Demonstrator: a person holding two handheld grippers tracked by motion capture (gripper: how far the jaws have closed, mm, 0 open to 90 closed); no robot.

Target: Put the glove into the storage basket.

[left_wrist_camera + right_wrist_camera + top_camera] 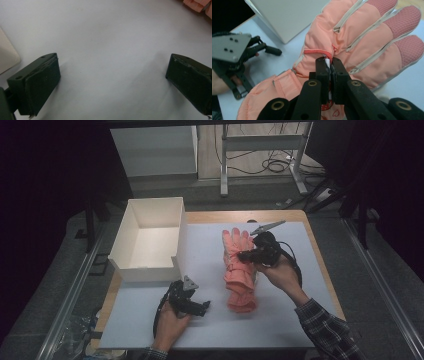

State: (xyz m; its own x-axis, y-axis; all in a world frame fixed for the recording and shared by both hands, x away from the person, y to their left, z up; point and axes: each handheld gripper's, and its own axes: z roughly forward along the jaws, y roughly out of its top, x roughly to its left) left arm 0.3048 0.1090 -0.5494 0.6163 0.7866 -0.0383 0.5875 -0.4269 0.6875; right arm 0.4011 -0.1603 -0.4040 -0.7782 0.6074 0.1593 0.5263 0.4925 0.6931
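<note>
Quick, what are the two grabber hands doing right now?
Left gripper: open, jaws wide apart over the white table sheet, holding nothing.
Right gripper: shut, pinching a small white tag on the padded pink winter glove.

Open mat around the white box

Right of the white box (150, 237) lies bare mat (205, 250), then the pink glove (239, 270) blocks passage farther right.

The box (148, 240) stands on the table (210, 270) at its far left corner. The glove (239, 270) lies right of the box. The left gripper (197, 306) sits just before the box, the right gripper (243, 255) on the glove
</note>
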